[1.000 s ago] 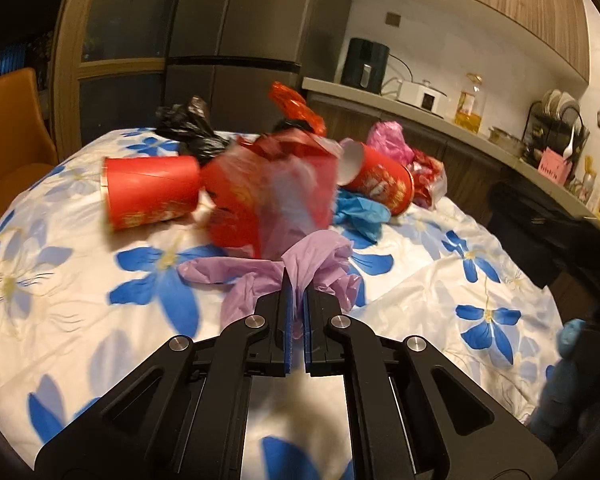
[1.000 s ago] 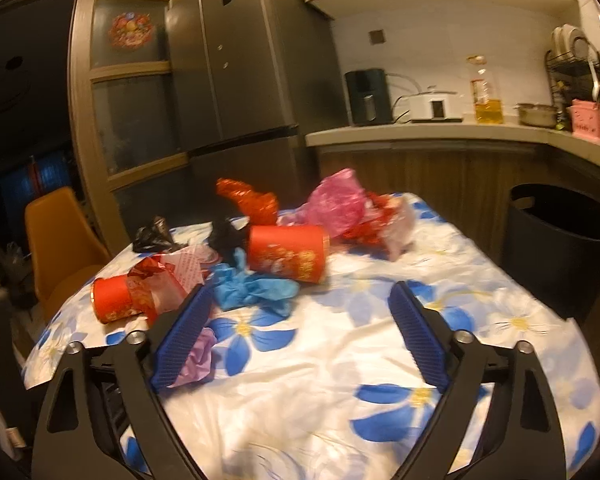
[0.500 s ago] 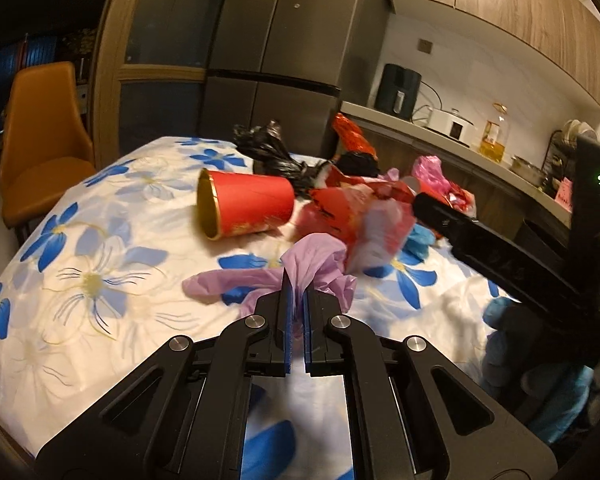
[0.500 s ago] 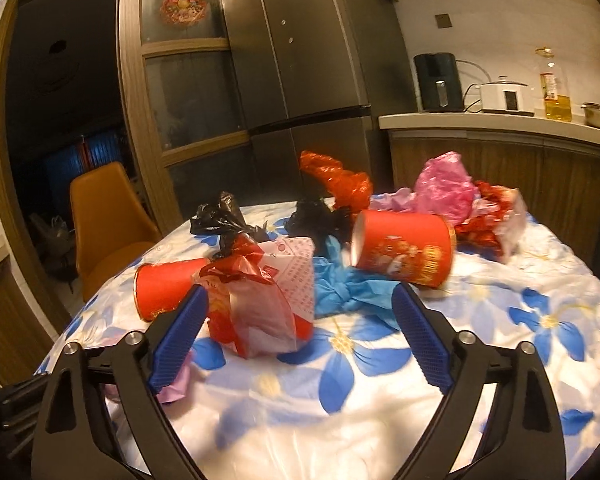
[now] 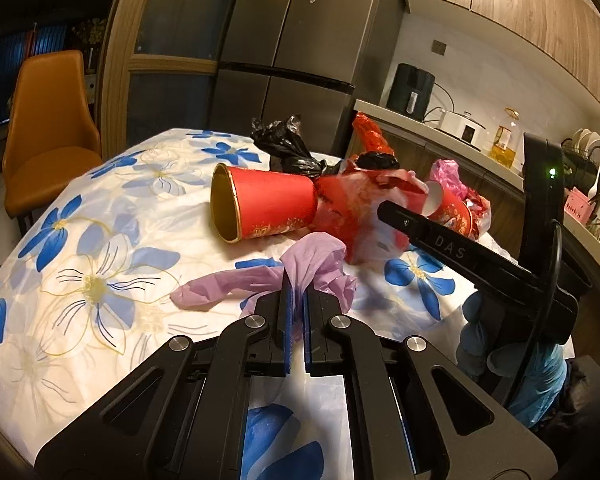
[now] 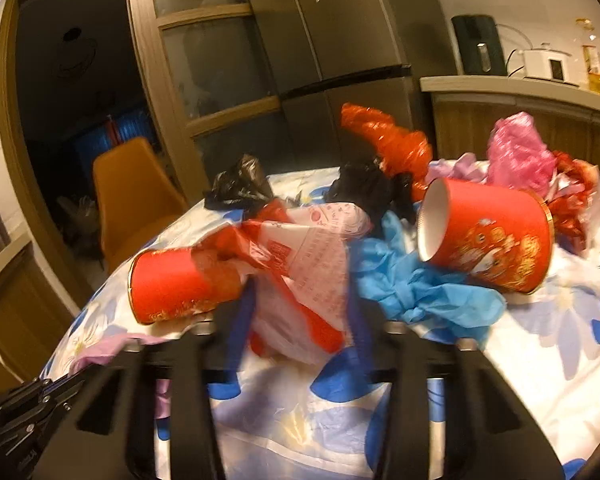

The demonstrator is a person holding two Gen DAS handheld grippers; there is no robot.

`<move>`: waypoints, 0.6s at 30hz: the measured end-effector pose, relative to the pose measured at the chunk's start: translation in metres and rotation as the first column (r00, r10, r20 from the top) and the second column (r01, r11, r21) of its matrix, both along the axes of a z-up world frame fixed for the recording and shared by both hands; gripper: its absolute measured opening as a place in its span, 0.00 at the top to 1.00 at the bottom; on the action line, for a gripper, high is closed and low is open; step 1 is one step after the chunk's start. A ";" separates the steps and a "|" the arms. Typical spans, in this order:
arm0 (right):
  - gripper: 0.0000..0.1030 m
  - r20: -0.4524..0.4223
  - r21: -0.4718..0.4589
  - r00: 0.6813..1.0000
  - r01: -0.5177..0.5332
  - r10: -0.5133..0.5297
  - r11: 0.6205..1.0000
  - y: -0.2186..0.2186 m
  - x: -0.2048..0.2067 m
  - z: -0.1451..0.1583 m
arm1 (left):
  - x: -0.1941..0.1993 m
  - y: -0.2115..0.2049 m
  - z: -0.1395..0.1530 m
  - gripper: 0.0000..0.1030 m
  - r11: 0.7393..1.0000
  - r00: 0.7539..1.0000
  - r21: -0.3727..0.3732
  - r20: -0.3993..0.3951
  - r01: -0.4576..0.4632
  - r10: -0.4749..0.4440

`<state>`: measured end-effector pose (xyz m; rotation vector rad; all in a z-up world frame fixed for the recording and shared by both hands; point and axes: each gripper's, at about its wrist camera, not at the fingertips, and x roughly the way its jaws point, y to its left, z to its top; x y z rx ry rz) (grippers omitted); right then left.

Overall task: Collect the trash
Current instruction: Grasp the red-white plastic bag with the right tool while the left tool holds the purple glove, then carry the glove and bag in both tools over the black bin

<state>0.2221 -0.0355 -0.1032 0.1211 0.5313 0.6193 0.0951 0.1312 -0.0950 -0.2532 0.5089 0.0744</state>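
1. Left wrist view: the left hand-held gripper (image 5: 296, 312) is clamped on a purple plastic glove (image 5: 300, 264), which bunches above the blue pads and trails left onto the flowered counter (image 5: 100, 240).
2. Beyond the glove, a red paper cup (image 5: 260, 208) lies on its side, its mouth facing left.
3. Right wrist view: the right hand-held gripper (image 6: 300, 312) has just been closing; a red-and-white plastic bag (image 6: 304, 264) sits between its blurred jaws, and the pads appear to press on the bag's sides.
4. The bag lies against the red paper cup (image 6: 172, 288), with a crumpled blue glove (image 6: 416, 288) on its right.
5. A second red cup (image 6: 488, 236) rests on its side upon the blue glove.
6. Black bags (image 6: 240, 188), a red wrapper (image 6: 388, 140) and a pink bag (image 6: 520, 152) lie at the far edge of the counter.
7. A blue-gloved hand (image 5: 476, 344) carries the right hand-held gripper.
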 end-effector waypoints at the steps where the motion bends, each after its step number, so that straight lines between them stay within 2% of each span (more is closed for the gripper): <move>1: 0.81 0.004 0.003 1.000 -0.004 0.004 1.000 -0.001 -0.001 0.001 | 0.000 0.000 0.000 0.97 1.000 1.000 0.002 -0.001 0.001 -0.001; 4: 0.93 0.040 -0.019 0.999 -0.009 0.010 1.000 0.002 -0.009 0.006 | 0.001 -0.002 0.000 0.97 1.000 1.000 0.006 -0.001 0.008 -0.008; 11: 0.95 0.127 -0.018 0.992 0.015 -0.013 1.000 -0.014 -0.046 0.027 | -0.001 -0.012 0.009 0.97 1.000 1.000 0.021 0.013 0.021 -0.022; 18: 0.95 0.190 0.020 0.981 0.033 -0.036 0.999 -0.050 -0.091 0.052 | -0.004 -0.030 0.028 0.97 0.998 0.998 0.039 0.051 0.044 -0.046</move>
